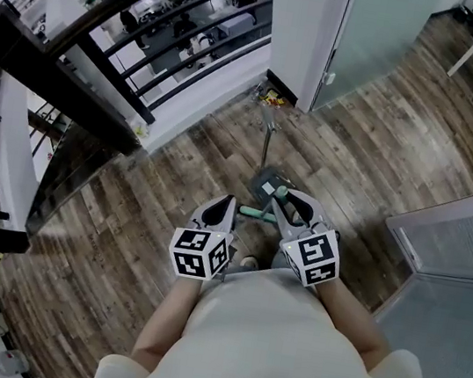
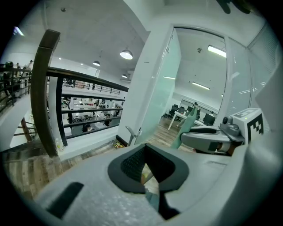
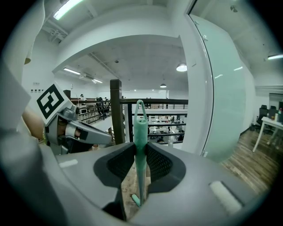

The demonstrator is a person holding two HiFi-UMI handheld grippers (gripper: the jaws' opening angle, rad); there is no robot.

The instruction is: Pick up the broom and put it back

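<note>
Gripping the broom (image 3: 140,130) by its green handle: right gripper (image 3: 140,149) is clamping both pads onto it, and the handle is standing upright with its hang loop poking above the jaws. Left gripper (image 2: 146,148) is riding just beside the right one, jaws closed tip to tip with nothing between them. Both are hovering in front of the person's torso over the wood floor (image 1: 376,152). A metal pole (image 1: 267,140) is standing on a dark grey base (image 1: 266,182) ahead of the grippers, near the white pillar (image 1: 302,25). A dark railing (image 1: 154,33) is running along the left.
</note>
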